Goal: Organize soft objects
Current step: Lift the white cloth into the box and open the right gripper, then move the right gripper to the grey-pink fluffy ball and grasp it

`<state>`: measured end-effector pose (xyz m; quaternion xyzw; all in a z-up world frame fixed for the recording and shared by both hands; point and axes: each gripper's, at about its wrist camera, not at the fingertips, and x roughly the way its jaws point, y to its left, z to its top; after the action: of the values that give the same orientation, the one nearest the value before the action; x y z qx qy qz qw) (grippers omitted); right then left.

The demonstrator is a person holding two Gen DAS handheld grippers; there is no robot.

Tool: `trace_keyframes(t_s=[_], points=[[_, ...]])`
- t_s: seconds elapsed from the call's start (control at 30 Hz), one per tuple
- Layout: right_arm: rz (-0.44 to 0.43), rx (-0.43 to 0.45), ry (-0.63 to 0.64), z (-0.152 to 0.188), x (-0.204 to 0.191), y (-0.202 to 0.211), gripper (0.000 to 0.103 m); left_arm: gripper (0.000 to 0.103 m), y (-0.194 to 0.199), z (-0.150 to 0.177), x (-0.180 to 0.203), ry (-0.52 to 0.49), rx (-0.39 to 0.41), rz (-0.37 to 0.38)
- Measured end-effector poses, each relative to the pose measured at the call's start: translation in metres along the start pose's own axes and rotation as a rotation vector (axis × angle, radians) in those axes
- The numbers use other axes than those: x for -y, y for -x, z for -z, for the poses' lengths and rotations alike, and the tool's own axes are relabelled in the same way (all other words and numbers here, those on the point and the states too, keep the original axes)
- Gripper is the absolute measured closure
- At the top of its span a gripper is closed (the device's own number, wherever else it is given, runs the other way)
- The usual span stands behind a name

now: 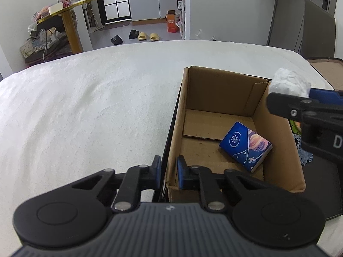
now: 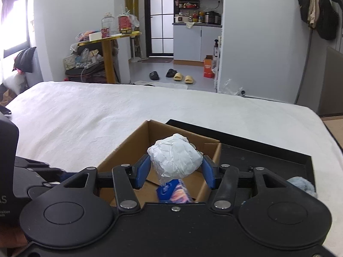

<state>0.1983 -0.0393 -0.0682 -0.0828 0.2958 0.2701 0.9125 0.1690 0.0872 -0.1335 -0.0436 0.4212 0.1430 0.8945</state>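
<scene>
We see one tissue pack [image 1: 245, 146] boxed in the cardboard box [image 1: 278, 141]; our right hand-held gripper [image 2: 175, 171] grasps a white wad [image 2: 175, 156] above it, the left hand-held gripper [image 1: 169, 171] clamps the box wall.

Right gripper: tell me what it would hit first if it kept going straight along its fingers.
The right gripper, shut on the white crumpled wad, points down over the cardboard box. Straight on, the wad would probably meet the box's far wall or floor first; depth is unclear.
</scene>
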Motion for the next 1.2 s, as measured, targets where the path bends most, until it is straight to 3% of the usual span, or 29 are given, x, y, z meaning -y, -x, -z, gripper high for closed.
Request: trace_keyframes(t_s=[0.43, 0.5, 0.53, 0.57, 0.77, 0.97, 1.2], points=[[-0.088, -0.029, 0.071, -0.014, -0.022, -0.023, 0.051, 0.094, -0.007, 0.001, -0.011, 0.038, 0.015, 0.056], [-0.096, -0.009, 0.085, -0.019, -0.024, -0.024, 0.047, 0.094, -0.007, 0.002, -0.012, 0.041, 0.015, 0.060], [-0.090, -0.005, 0.097, -0.021, -0.026, -0.025, 0.039, 0.094, -0.006, 0.001, -0.012, 0.040, 0.014, 0.061], [-0.082, -0.003, 0.115, -0.022, -0.027, -0.025, 0.035, 0.094, -0.007, 0.001, -0.012, 0.035, 0.012, 0.058], [-0.082, -0.005, 0.171, -0.019, -0.019, -0.015, 0.034, 0.093, -0.006, -0.001, -0.009, 0.029, -0.021, 0.044], [-0.054, -0.017, 0.179, -0.014, 0.007, 0.001, 0.034, 0.089, 0.003, -0.006, 0.004, -0.023, -0.028, -0.025], [-0.053, -0.019, 0.091, -0.010, 0.043, 0.017, 0.029, 0.055, 0.011, -0.013, 0.016, -0.054, -0.031, -0.098]])
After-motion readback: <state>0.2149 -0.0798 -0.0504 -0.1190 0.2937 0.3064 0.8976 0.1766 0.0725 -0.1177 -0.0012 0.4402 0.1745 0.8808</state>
